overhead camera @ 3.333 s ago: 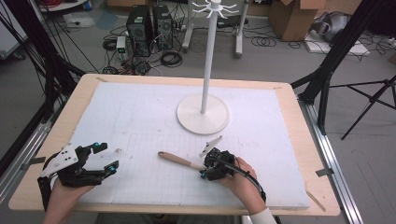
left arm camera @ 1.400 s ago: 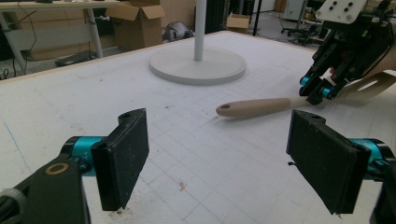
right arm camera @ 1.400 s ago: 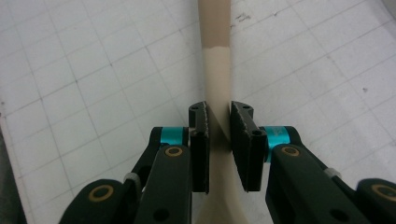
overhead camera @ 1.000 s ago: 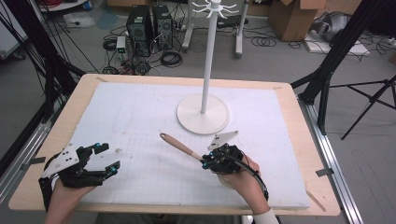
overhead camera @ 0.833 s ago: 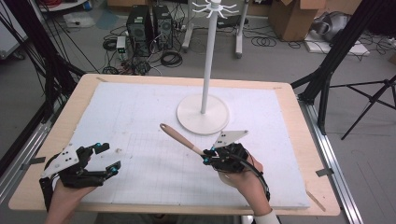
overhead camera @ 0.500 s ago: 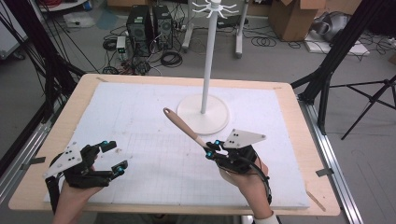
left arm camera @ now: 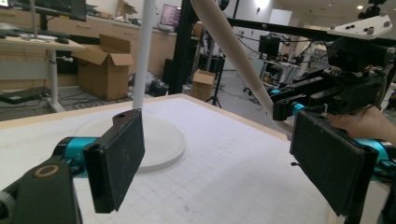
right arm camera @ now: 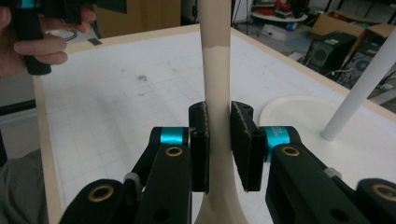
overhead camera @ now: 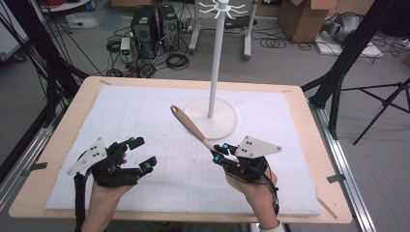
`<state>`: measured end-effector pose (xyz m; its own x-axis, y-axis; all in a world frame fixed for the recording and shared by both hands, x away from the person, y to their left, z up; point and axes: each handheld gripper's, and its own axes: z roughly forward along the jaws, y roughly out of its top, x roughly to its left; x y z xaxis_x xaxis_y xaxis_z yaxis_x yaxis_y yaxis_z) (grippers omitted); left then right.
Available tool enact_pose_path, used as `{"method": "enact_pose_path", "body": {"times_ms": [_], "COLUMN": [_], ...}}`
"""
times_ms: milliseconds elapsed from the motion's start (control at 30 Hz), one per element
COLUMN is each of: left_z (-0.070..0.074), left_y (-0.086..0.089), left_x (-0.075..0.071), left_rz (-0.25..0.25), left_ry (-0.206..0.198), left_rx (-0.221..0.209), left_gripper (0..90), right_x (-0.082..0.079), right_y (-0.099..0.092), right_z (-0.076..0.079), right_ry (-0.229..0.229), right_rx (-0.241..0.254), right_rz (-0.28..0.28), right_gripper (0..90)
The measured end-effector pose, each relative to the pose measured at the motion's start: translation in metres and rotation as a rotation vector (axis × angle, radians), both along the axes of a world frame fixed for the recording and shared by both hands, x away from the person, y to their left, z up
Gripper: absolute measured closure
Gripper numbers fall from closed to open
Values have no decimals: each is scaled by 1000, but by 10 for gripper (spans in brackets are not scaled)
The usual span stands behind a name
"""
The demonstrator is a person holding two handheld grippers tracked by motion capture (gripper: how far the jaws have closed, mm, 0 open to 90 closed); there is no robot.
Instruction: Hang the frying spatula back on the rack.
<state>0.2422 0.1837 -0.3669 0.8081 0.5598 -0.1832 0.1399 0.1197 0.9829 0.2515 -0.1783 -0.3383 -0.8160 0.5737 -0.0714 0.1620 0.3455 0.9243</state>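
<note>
White grid matting covers the worktop (overhead camera: 309,203). Right tool (right arm camera: 219,140) clamps the spatula (overhead camera: 193,128) at its neck, handle raised toward the stand (overhead camera: 212,116). Light, rigid, smooth: regrip mid-handle. Left tool (overhead camera: 138,152) gapes wide, empty.

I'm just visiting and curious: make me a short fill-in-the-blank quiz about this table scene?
1. The right gripper is shut on a beige ____.
2. The left gripper has its jaws ____, with nothing between them.
3. The white stand has a base shaped ____.

Missing words: spatula; open; round
</note>
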Motion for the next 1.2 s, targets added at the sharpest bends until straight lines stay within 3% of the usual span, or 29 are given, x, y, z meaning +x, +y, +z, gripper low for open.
{"method": "enact_pose_path", "body": {"times_ms": [133, 933, 1100, 1200], "left_z": [3, 10, 14, 16], "left_y": [-14, -70, -80, -83], "left_x": [3, 22, 25, 28], "left_rz": [-19, -22, -55, -76], "left_ry": [-5, 41, 42, 68], "left_rx": [-4, -147, -162, -186], "left_gripper": [192, 293, 335, 372], "right_x": [-4, -15, -17, -18], "right_y": [2, 21, 23, 23], "right_z": [0, -4, -5, -5], "right_ry": [-24, -111, -131, -136], "right_rx": [19, 43, 38, 40], "right_rz": [2, -11, -17, -20], "right_gripper": [779, 778, 778, 778]}}
